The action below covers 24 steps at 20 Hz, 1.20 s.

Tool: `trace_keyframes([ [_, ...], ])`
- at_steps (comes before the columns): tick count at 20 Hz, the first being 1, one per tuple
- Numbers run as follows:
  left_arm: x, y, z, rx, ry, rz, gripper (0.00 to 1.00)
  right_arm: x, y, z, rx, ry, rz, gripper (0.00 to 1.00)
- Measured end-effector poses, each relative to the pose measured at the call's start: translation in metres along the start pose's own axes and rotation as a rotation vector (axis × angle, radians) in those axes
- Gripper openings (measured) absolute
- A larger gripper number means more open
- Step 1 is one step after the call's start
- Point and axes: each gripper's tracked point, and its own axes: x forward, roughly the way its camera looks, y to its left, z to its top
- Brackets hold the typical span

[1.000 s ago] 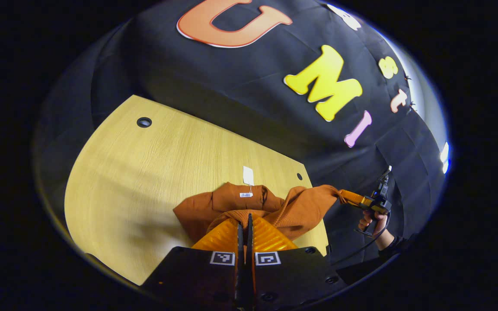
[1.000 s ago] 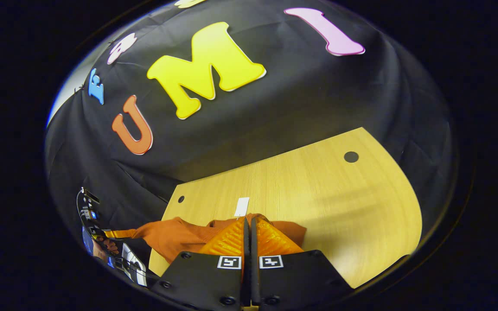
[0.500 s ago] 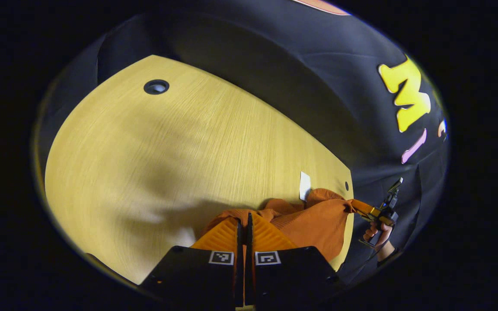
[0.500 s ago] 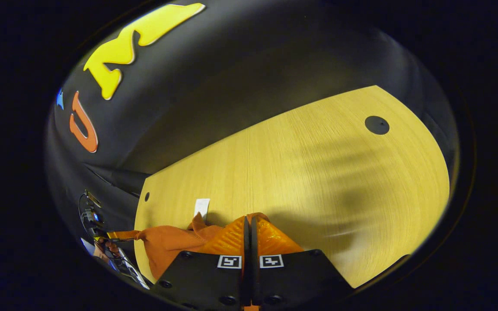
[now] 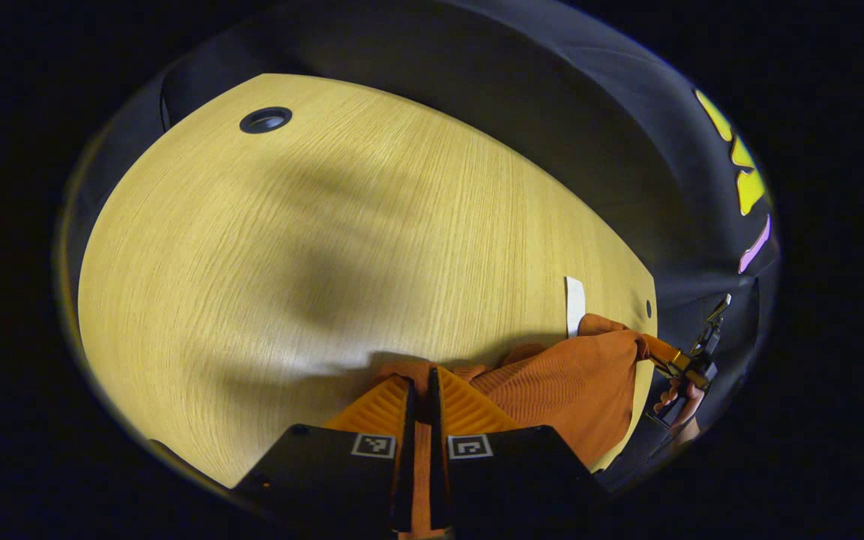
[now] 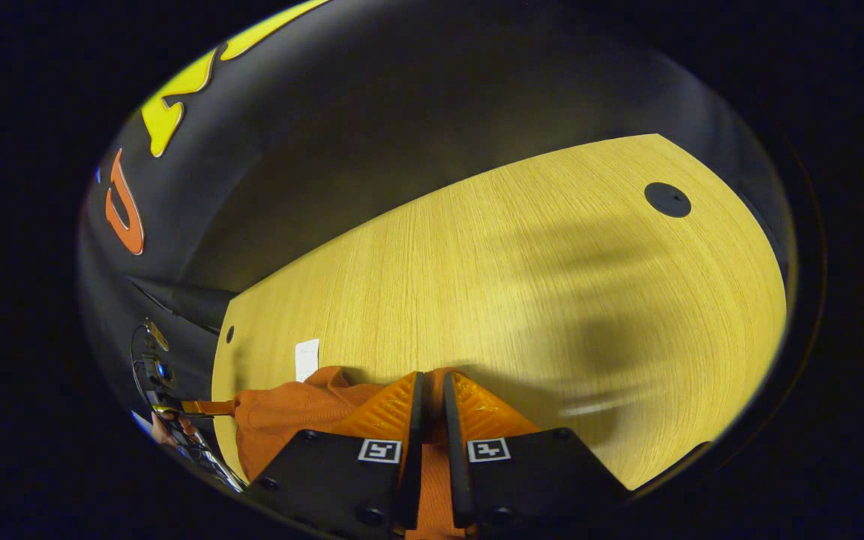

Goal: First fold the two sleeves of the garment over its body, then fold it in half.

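Observation:
An orange knit garment [image 5: 559,390] lies bunched at the near edge of the wooden table [image 5: 327,247], a white tag [image 5: 574,304] resting beside it. My left gripper [image 5: 421,373] is shut on a fold of the cloth, which shows in the narrow gap between its fingers. In the right gripper view the garment [image 6: 289,412] stretches off to the left, and my right gripper [image 6: 432,375] is shut on it in the same way. The right gripper [image 5: 661,352], held by a hand [image 5: 683,394], also shows far right in the left gripper view, pulling a corner taut.
The table [image 6: 514,285] has a large round cable hole [image 5: 265,119] at the far left and a small hole [image 5: 649,308] by the tag. The black booth wall rises just behind the table's far edge.
Both grippers have tilted down and come low over the table with the garment. The gap between each pair of fingers is slightly wider, with cloth showing in it.

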Motion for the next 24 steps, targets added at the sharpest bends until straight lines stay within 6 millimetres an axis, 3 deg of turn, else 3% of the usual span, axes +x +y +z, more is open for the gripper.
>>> trace_keyframes([
  [1,-0.003,-0.002,0.002,-0.001,-0.014,-0.007,0.33,-0.003,-0.001,0.003,-0.005,-0.011,0.007,0.20],
  [2,-0.006,-0.003,0.004,-0.002,-0.031,-0.005,0.28,-0.007,-0.006,0.008,-0.018,-0.029,-0.005,0.26],
  [3,-0.012,-0.001,0.005,-0.001,-0.047,0.009,0.50,-0.013,-0.008,0.012,-0.028,-0.050,-0.006,0.34],
  [4,-0.017,-0.001,0.007,-0.002,-0.065,0.015,0.72,-0.019,-0.008,0.018,-0.036,-0.072,-0.009,0.35],
  [6,-0.027,0.004,0.012,-0.009,-0.109,0.049,0.78,-0.038,-0.006,0.023,-0.054,-0.110,-0.014,0.43],
  [7,-0.036,0.004,0.015,0.001,-0.142,0.063,0.88,-0.050,-0.004,0.024,-0.067,-0.127,-0.018,0.68],
  [8,-0.044,0.003,0.016,0.021,-0.167,0.081,0.92,-0.060,0.003,0.022,-0.080,-0.144,-0.025,0.77],
  [9,-0.055,-0.001,0.016,0.052,-0.197,0.097,0.92,-0.074,0.008,0.021,-0.088,-0.168,-0.026,0.82],
  [11,-0.086,-0.017,0.014,0.126,-0.276,0.106,0.92,-0.107,0.026,0.017,-0.111,-0.219,-0.013,0.82],
  [12,-0.108,-0.026,0.015,0.158,-0.325,0.099,0.92,-0.126,0.038,0.012,-0.130,-0.248,-0.005,0.76],
  [14,-0.146,-0.053,0.005,0.201,-0.410,0.058,0.92,-0.168,0.060,0.003,-0.171,-0.321,0.005,0.86],
  [15,-0.164,-0.065,-0.003,0.224,-0.451,0.038,0.92,-0.190,0.070,-0.003,-0.196,-0.356,0.006,0.79],
  [16,-0.183,-0.078,-0.014,0.255,-0.487,0.027,0.92,-0.214,0.083,-0.011,-0.221,-0.393,0.015,0.86],
  [19,-0.233,-0.107,-0.044,0.333,-0.598,0.009,0.92,-0.282,0.116,-0.033,-0.296,-0.507,0.041,0.86],
  [22,-0.265,-0.146,-0.079,0.371,-0.695,-0.052,0.92,-0.333,0.135,-0.055,-0.327,-0.584,0.091,0.86],
  [24,-0.283,-0.159,-0.100,0.387,-0.746,-0.031,0.91,-0.361,0.140,-0.074,-0.307,-0.599,0.139,0.86],
])
